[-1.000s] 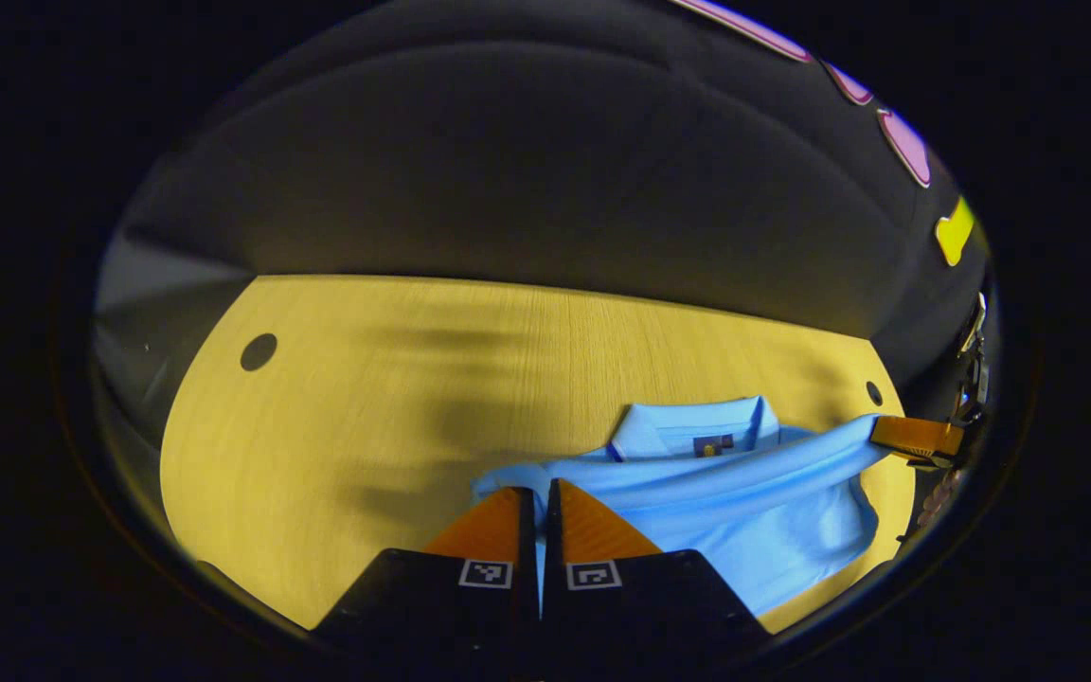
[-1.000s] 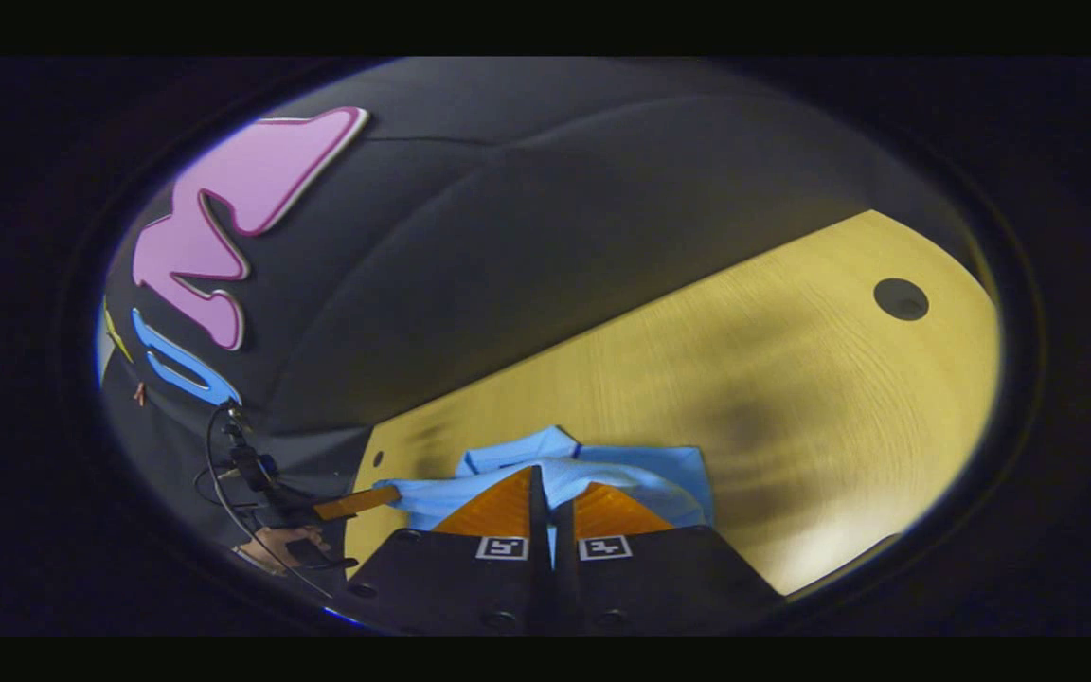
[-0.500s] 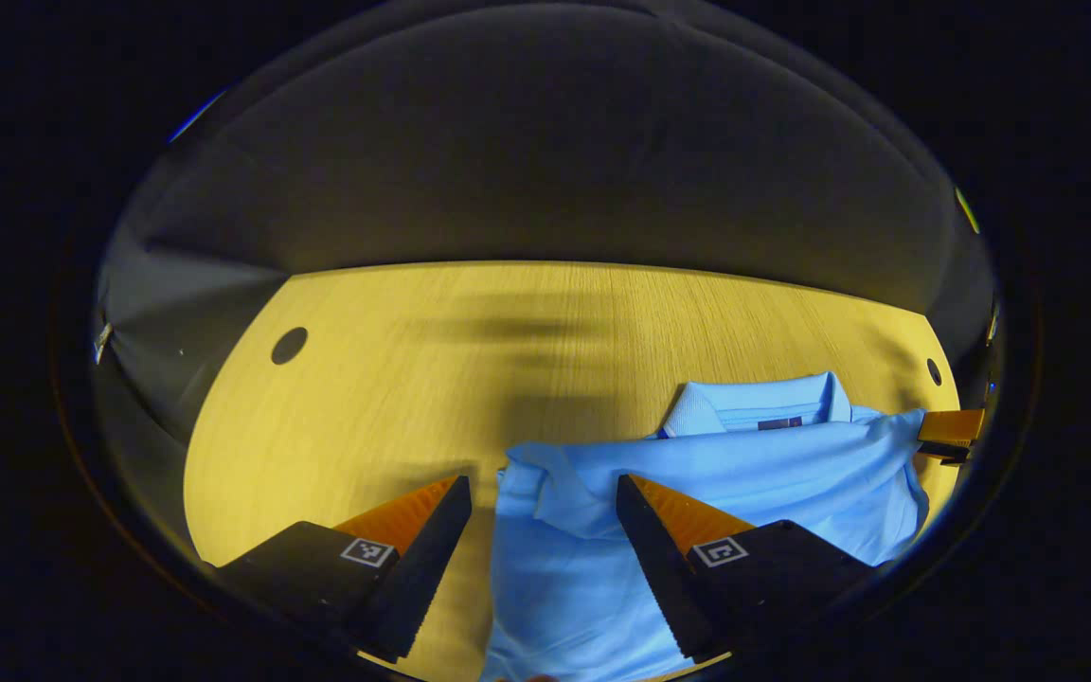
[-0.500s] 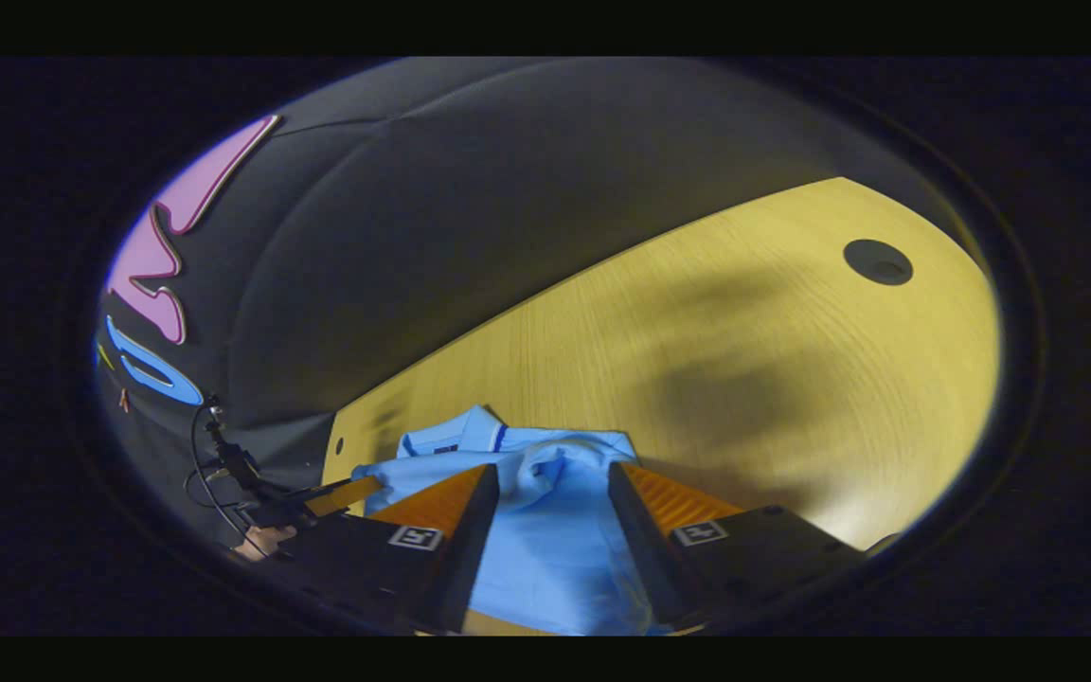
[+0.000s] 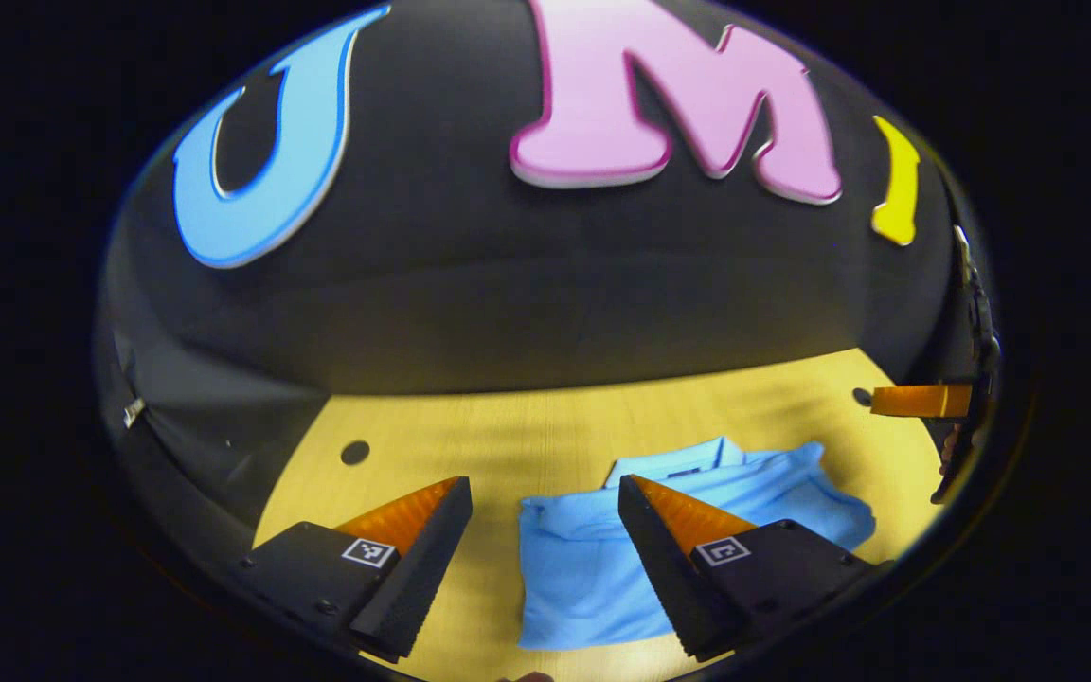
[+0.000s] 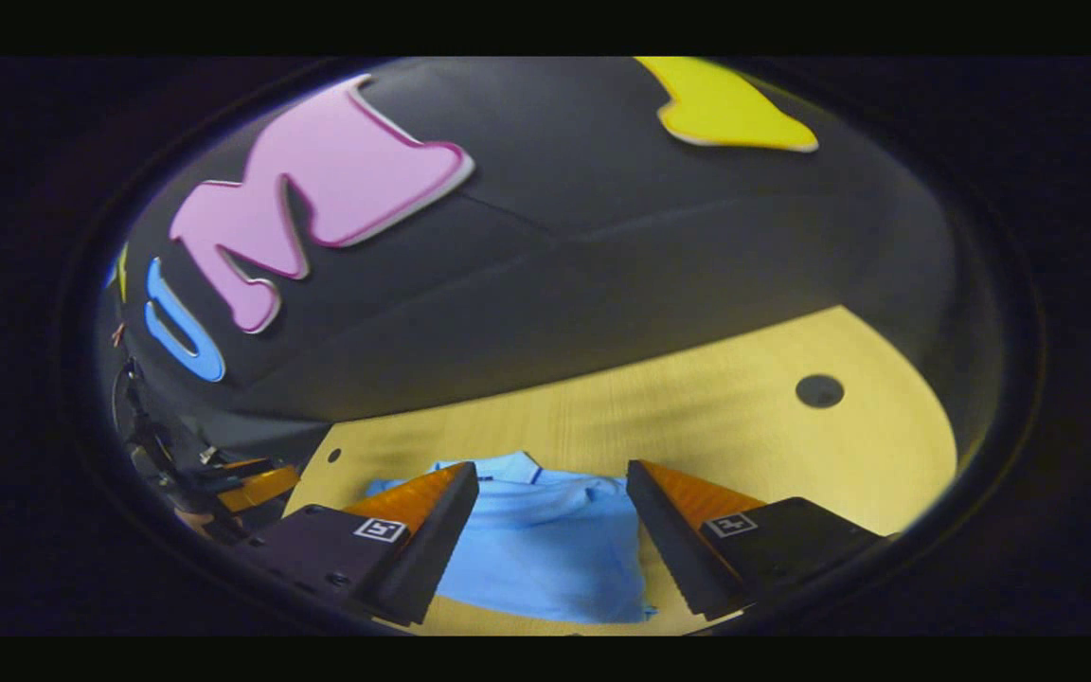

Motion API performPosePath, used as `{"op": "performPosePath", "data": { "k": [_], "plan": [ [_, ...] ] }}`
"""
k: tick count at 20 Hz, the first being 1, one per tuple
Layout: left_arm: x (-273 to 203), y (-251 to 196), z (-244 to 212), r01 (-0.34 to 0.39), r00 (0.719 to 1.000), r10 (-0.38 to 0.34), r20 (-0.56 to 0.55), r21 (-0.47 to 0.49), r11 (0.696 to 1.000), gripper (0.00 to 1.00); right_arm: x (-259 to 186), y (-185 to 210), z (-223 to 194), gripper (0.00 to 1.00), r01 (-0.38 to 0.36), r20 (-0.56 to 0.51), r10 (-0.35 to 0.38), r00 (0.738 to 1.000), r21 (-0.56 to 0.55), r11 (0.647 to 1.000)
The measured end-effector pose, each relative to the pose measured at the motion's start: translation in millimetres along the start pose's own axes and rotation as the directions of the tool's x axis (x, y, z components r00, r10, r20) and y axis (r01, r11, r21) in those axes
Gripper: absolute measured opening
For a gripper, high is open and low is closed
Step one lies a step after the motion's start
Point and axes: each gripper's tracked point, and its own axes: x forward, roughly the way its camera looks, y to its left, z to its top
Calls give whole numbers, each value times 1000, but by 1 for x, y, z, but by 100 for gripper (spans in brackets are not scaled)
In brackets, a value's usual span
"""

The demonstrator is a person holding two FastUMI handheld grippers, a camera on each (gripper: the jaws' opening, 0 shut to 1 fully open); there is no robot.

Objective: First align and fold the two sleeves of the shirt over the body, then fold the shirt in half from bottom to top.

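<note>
On table [image 5: 470, 445]: shirt [image 5: 593, 568] lies folded, collar at far edge.
Left gripper [image 5: 541, 530]: jaws wide, now lifted clear.
Right gripper [image 6: 550, 516]: same.
Change: hem released; task apparently complete.

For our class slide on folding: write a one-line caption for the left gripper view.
Left gripper open above the folded blue shirt on the wooden table.
</note>
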Motion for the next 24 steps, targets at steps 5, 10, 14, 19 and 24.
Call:
{"op": "performPosePath", "data": {
  "k": [5,10,14,19,24],
  "plan": [
    [-133,-15,55,83,967,-70,245,-46,995,99,-121,64,56,98,59,239,-5,971,-219,974],
    [-277,6,43,94,922,-62,382,-65,994,99,-250,132,53,98,147,407,-6,914,-317,937],
    [-371,28,-6,79,904,-25,427,-110,991,99,-331,181,14,98,183,455,-1,890,-356,916],
    [-447,36,-55,43,879,33,476,-148,988,99,-399,218,-45,97,190,448,2,894,-384,904],
    [-481,26,-61,52,857,32,515,-148,988,99,-428,243,-52,97,168,465,31,885,-380,909]
  ]
}}
